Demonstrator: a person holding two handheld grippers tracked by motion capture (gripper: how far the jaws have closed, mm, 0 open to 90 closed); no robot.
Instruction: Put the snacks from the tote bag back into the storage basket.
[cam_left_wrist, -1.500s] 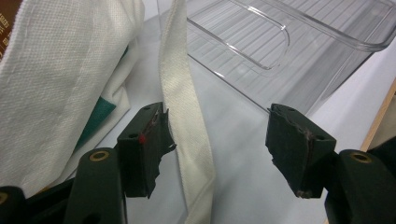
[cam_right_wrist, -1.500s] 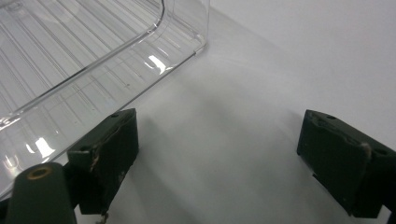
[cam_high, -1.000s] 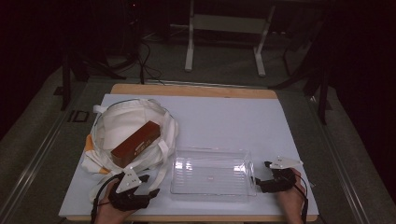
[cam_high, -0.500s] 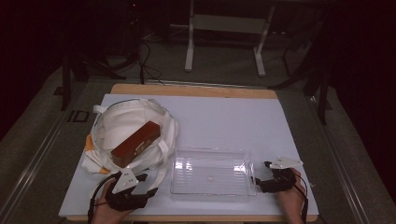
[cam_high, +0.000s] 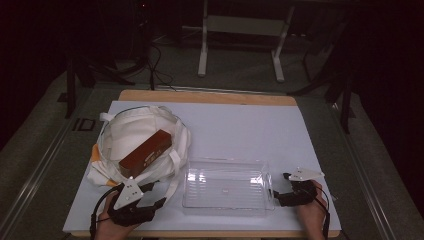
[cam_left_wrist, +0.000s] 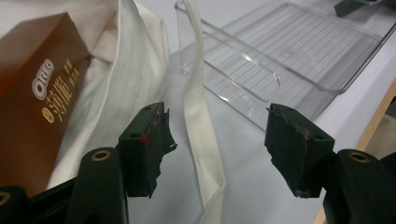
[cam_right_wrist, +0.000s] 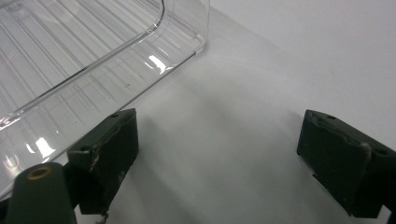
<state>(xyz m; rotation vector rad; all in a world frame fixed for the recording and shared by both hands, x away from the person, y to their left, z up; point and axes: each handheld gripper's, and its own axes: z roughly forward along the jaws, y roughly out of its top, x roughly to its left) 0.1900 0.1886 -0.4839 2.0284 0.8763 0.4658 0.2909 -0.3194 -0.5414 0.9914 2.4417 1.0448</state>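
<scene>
Left gripper is hanging low near the table's front edge, jaws parted, the white tote bag strap lying loose between them; pads are not pressing it. The bag is slumping open at left on the white table cover, a brown Oreo box resting tilted in its mouth. Box looks light, stiff cardboard, smooth-faced, likely slippery; best taken across its narrow sides near one end. Cloth is soft and may snag. Right gripper is sitting wide open, gripping nothing, just beside the clear plastic tray, which is standing empty.
</scene>
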